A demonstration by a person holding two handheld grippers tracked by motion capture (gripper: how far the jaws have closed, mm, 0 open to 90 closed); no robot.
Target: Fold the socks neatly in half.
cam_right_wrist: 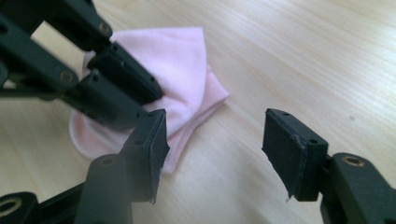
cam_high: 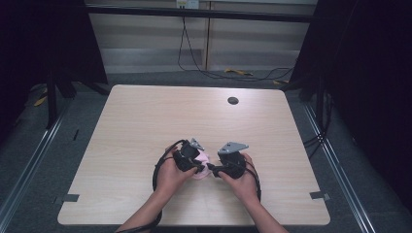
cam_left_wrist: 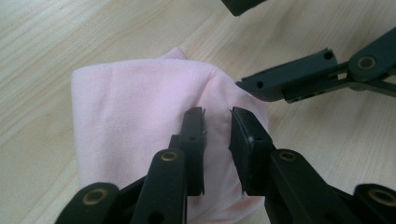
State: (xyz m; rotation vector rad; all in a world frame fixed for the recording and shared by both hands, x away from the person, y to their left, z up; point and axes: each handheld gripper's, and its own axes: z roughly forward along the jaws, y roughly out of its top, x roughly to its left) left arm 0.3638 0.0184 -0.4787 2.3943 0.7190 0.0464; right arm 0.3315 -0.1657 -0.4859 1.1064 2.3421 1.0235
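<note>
**Two grippers meet over a folded pink cloth**

High view: a person's hands come in from the near edge of a light wooden table (cam_high: pixel 145 126). The left gripper (cam_high: pixel 193 164) and the right gripper (cam_high: pixel 217 170) sit close together near the front middle of the table, with a small pink cloth (cam_high: pixel 202 158) between them. A dark round hole (cam_high: pixel 233 100) lies well apart toward the far side.

Left gripper view: the left gripper (cam_left_wrist: pixel 218 122) hangs over the folded pink cloth (cam_left_wrist: pixel 126 116), its fingers (cam_left_wrist: pixel 194 140) a narrow gap apart above the fabric; whether they pinch a fold I cannot tell. The right gripper's finger (cam_left_wrist: pixel 289 81) reaches in from the right, at the cloth's edge.

Right gripper view: the right gripper (cam_right_wrist: pixel 215 140) has its fingers (cam_right_wrist: pixel 287 149) spread wide with nothing between them, above bare table just beside the cloth (cam_right_wrist: pixel 182 60). The left gripper (cam_right_wrist: pixel 112 86) lies across the cloth's left part.
</note>
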